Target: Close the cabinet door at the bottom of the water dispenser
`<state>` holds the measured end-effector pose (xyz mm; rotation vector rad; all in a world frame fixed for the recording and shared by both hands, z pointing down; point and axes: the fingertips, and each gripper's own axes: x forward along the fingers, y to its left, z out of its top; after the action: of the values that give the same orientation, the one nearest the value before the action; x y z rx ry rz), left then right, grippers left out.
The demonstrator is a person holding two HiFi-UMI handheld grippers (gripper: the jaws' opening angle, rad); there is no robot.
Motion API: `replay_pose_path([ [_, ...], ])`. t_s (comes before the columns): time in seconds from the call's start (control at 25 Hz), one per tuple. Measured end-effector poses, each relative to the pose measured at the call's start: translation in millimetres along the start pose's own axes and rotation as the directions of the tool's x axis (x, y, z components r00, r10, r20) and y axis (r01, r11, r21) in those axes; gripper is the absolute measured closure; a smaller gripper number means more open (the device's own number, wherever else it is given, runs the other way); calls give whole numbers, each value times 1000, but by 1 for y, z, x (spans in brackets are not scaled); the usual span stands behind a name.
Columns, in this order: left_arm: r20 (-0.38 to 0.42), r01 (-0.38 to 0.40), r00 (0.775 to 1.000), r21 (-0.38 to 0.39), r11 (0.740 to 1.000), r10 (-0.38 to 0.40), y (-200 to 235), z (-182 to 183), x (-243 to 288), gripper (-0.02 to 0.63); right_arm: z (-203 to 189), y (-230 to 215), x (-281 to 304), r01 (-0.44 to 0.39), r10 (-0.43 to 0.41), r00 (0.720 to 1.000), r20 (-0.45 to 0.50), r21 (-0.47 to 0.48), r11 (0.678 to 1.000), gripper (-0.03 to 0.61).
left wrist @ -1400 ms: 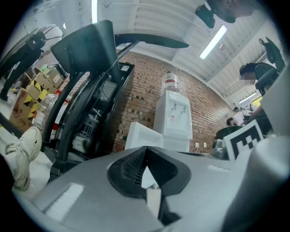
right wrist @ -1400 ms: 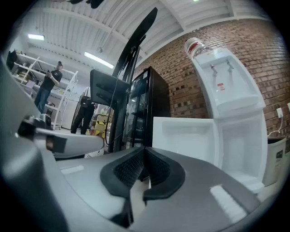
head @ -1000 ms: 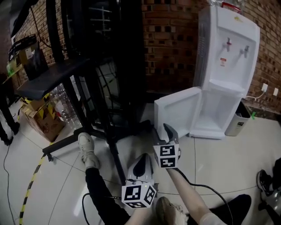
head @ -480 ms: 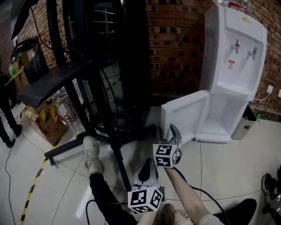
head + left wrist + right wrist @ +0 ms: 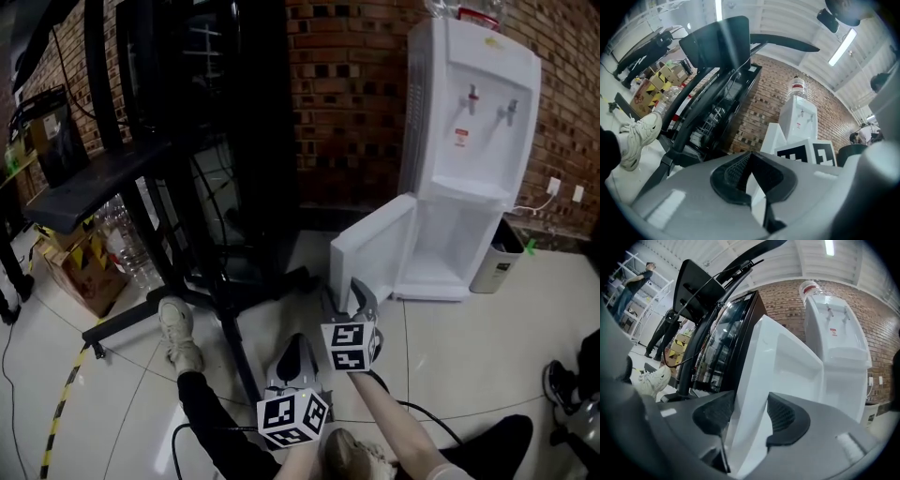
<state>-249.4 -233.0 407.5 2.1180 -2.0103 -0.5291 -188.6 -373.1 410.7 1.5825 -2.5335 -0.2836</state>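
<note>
Dispenser (image 5: 472,103) door (image 5: 371,246) standing open
The white door is swung wide leftward from the dispenser's base, held upright, its inner face shown.

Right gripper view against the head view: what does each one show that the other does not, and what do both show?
Only the right gripper view: the right gripper's tongs standing apart with the edge of the open cabinet door between them. Only the head view: the left gripper and the striped floor tape. Both: the water dispenser, the door and the brick wall.
</note>
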Motion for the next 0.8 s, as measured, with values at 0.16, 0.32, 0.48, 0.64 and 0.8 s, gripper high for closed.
replay_pose_path([
  [0.16,-23,-1,1000,32,999,2,-5,-8,4,603,-4,-12,-26,29,-28,999,-37,2,1000,359],
  [0.32,-53,40,998,65,997,-36,-18,-16,5,603,-9,-30,-60,81,-81,996,-34,-11,997,359],
  [0.48,-80,91,993,84,992,-84,-30,-27,12,603,-19,-55,-91,98,-97,994,-58,10,995,367],
  [0.64,-69,108,992,77,991,-102,-42,-28,21,603,-26,-78,-115,111,-112,989,-95,-11,994,368],
  [0.8,-71,178,983,111,978,-171,-69,-31,29,603,-30,-108,-138,179,-182,975,-124,-36,983,380],
])
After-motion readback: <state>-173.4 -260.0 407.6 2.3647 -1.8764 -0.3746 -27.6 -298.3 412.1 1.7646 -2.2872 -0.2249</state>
